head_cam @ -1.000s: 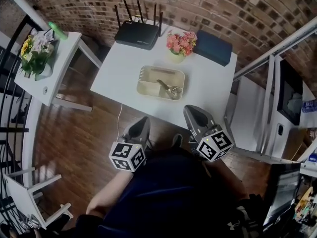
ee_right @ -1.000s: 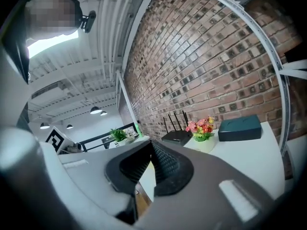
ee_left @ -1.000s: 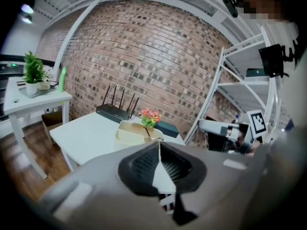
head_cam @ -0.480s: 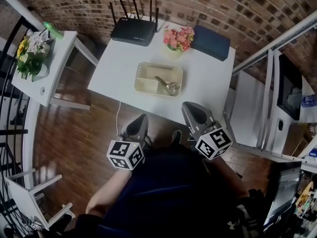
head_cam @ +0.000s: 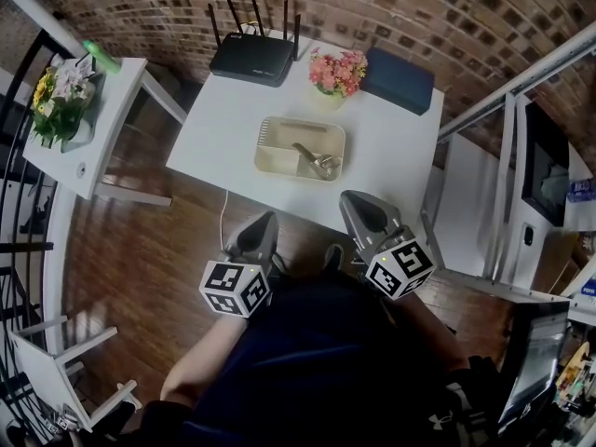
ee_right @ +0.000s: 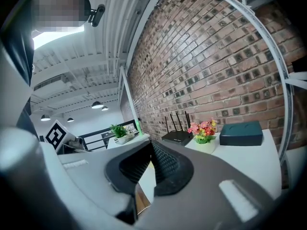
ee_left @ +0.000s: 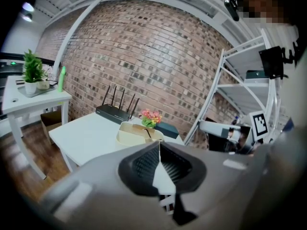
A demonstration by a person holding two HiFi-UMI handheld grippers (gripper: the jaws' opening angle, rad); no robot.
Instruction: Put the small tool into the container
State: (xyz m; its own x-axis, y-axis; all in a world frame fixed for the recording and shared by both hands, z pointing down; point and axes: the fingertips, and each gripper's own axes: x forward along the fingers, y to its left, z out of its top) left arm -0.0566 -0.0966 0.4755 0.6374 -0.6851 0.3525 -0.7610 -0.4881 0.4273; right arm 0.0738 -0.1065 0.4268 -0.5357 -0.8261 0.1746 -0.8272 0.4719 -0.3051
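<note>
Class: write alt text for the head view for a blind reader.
A small metal tool lies in a beige container on a white table, router, flowers and dark box behind it. The left gripper and right gripper, shut and empty, hover short of the table.

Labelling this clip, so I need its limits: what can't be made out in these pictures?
1. The small tool in the container: head view, too small to identify.
2. Container floor: left gripper view, hidden by its near wall.
3. Container: right gripper view, blocked by the right gripper's body.
</note>
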